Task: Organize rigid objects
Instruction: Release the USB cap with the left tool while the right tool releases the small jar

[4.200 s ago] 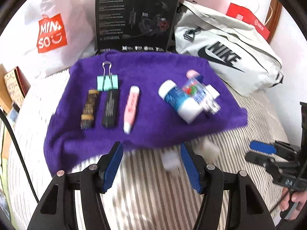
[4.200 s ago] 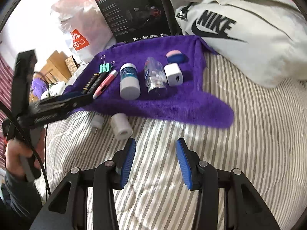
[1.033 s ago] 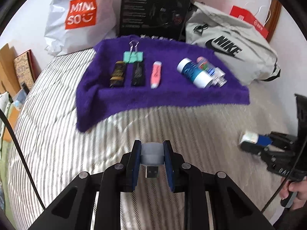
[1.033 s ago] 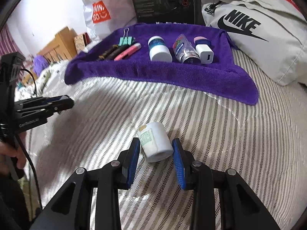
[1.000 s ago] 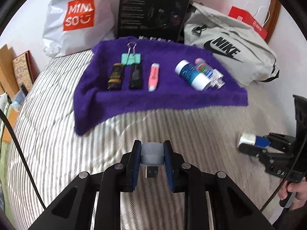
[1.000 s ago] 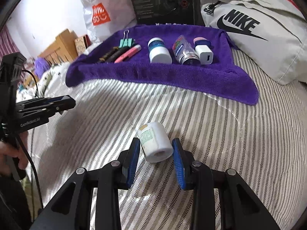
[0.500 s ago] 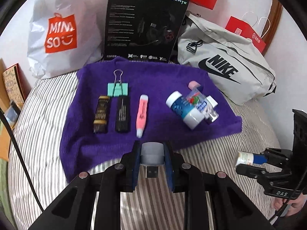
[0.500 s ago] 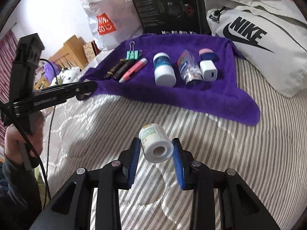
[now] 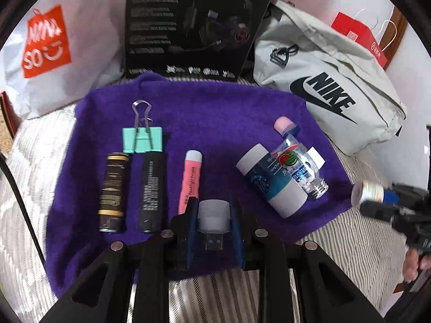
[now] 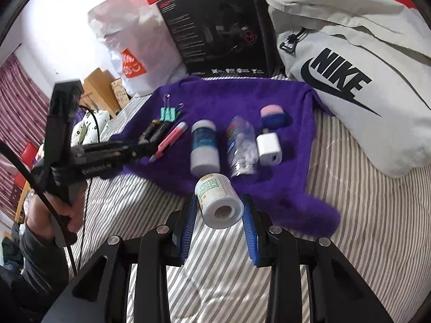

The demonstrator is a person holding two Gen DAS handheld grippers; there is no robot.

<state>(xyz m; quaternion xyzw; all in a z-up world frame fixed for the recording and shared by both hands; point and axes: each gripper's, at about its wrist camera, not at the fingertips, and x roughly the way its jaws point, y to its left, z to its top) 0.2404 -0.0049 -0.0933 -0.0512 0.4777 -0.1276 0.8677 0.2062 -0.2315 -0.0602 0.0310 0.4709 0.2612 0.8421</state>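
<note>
Two grippers, both loaded. Left gripper [image 9: 214,224] pinches a small grey USB plug [image 9: 213,216] between its blue pads, metal connector pointing back at the camera; jaws nearly together, tight on the plug body. It hangs over the near edge of the purple towel [image 9: 215,107], just beside the tip of the pink highlighter [image 9: 191,181]. Right gripper [image 10: 219,215] pinches a small white bottle [image 10: 218,202] by its sides, base toward the camera, green-printed label up, over the towel's near edge in front of the white-and-teal bottle [image 10: 204,148].

Versus a second ago: both grippers were back over the striped bedding [image 9: 350,255], well short of the towel; now both are at its edge, same grip width. About four seconds ago both were spread and empty, with plug and white bottle lying on the bedding.

On the towel, left to right in the left view: teal binder clip [image 9: 142,138] at the back, black-and-gold tube [image 9: 113,191], black tube [image 9: 152,191], pink highlighter, white-and-teal bottle, clear bottle [image 9: 301,172] with a watermelon picture, pink-capped item [image 9: 282,123] behind it. The right view adds a white charger cube [image 10: 269,149] beside the clear bottle.

Writing: "NIKE" on the grey bag [image 9: 336,80], "MINISO" partly readable on the white bag [image 9: 54,40], "HECATE" on the black headset box [image 10: 215,27]. Highlighter and bottle print too small to read. A hand [image 10: 63,215] grips the left tool's handle.
</note>
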